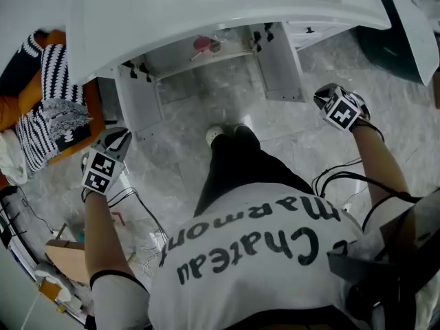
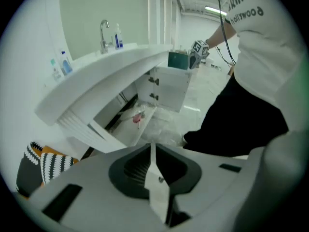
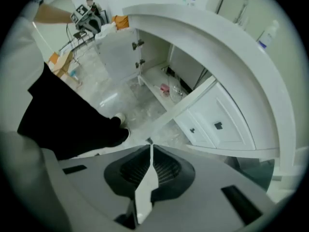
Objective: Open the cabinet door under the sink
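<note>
The big white sink top [image 1: 206, 12] fills the upper part of the head view, and its round edge sticks out over the cabinet [image 1: 206, 71] below it. Both cabinet doors stand wide open. The left door [image 1: 137, 100] and the right door [image 1: 278, 60] swing out toward you, with their edges over the grey floor [image 1: 179, 157]. Between the two doors there is open floor, and your shoe [image 1: 215, 135] stands there, near the middle of the frame. A small pink thing [image 1: 204, 45] lies inside the cabinet on its bottom shelf. A black and white striped cloth [image 1: 58, 95] sits at the left edge, close to the left door.

Your left gripper [image 1: 113, 143] hangs at the lower left, just outside the left door and not touching it. Your arm reaches down to it. Its jaws are pressed together with nothing between them. Your right gripper [image 1: 337, 102] is at the right of the frame, beside the right door but apart from it, and it points down at the floor. Its jaws are pressed together too, and it holds nothing.
</note>
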`<state>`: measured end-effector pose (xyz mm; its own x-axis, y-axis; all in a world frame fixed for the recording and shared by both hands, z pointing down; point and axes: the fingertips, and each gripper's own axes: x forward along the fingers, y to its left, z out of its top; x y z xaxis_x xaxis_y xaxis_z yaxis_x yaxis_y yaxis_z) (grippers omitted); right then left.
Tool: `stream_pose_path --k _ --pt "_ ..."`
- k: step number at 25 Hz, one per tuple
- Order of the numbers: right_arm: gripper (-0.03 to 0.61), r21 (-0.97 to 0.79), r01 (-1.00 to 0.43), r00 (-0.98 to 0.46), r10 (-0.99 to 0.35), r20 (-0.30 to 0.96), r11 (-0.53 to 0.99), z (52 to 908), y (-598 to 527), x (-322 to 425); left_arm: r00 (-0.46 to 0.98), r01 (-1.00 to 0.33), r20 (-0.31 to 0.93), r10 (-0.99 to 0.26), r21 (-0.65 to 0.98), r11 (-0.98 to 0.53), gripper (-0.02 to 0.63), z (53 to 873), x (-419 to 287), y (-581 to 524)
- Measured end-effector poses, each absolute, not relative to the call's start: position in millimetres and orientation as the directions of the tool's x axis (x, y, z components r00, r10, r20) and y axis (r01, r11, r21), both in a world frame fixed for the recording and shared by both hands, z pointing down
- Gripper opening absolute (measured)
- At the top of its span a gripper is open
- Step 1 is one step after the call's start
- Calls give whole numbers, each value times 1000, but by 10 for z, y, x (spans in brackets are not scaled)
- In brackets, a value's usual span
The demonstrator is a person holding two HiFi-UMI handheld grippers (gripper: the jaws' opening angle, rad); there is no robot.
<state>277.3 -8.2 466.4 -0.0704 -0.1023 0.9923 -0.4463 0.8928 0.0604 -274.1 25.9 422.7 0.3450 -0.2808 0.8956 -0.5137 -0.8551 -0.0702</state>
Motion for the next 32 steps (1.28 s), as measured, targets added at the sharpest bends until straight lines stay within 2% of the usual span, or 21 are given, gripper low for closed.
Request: stream_pose_path --k 3,5,11,18,24,26,30,32 --pt "17 1 -581 -233 -168 958 814 4337 -168 2479 448 -559 814 -370 -68 -826 35 3820 -2171 140" --pt "17 -40 -641 -342 -239 909 767 4093 -336 2244 513 -527 769 -382 -69 -847 35 3585 -1729 91" --pt "17 -97 -654 -550 -384 742 750 3310 -540 1591 659 -373 650 -378 -154 -915 34 2903 -678 175" --pt "17 -126 -558 -747 -431 506 820 2309 -687 939 765 -477 387 -514 -195 -857 32 1711 -304 -91" --pt "17 -207 -540 -831 -478 285 816 1563 -699 608 685 -595 339 -645 -251 -764 32 1375 -335 -130" --pt "14 -251 -515 -856 -475 204 820 1353 -640 543 718 -626 283 -636 -136 -768 32 1346 -371 -85" --pt "11 -329 -483 -875 -460 151 811 1215 -454 515 757 -638 80 -648 302 -708 31 1277 -525 -72" --pt "11 -330 -482 -876 -454 163 812 1235 -373 528 742 -641 65 -667 359 -678 32 1294 -586 -89"
